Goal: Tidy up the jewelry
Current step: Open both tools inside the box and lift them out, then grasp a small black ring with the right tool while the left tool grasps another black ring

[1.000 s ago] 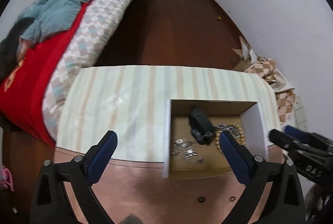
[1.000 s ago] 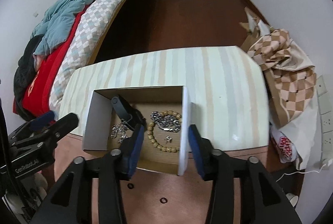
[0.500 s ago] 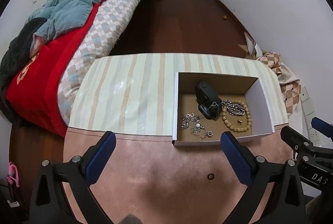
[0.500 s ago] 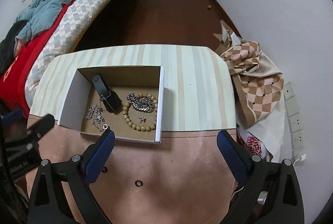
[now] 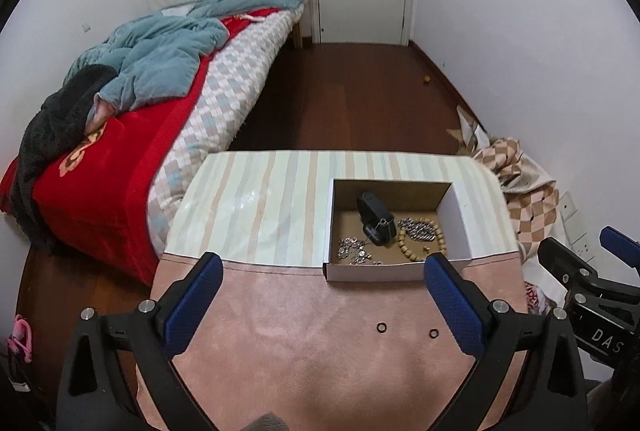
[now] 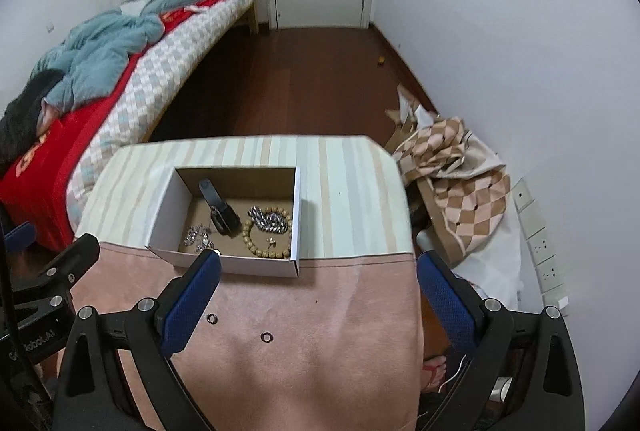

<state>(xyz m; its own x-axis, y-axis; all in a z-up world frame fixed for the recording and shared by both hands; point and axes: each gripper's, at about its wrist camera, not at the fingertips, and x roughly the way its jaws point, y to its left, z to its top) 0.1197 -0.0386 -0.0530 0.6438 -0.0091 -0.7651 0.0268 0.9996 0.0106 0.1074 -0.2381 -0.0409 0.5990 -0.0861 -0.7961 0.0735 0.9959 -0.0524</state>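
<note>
An open white cardboard box [image 5: 384,273] [image 6: 236,265] stands on the table where the striped cloth meets the pink mat. Inside lie a black watch [image 5: 374,217] [image 6: 220,209], a wooden bead bracelet [image 5: 418,253] [image 6: 266,245], a silver chain [image 5: 418,231] [image 6: 269,219] and small silver pieces [image 5: 354,249] [image 6: 198,237]. Two small dark rings [image 5: 381,327] [image 6: 211,318] lie on the pink mat in front of the box. My left gripper [image 5: 320,305] and right gripper [image 6: 316,301] are both open and empty, held above the mat, short of the box.
The table has a striped cloth [image 5: 260,199] at the back and a pink mat [image 5: 320,359] in front. A bed with red and checked covers [image 5: 120,151] stands to the left. A checked cloth pile [image 6: 452,167] lies by the right wall.
Both grippers have pulled back and up from the box. The right gripper's jaws, narrow a second ago, have opened wide. The box and jewelry have not moved.
</note>
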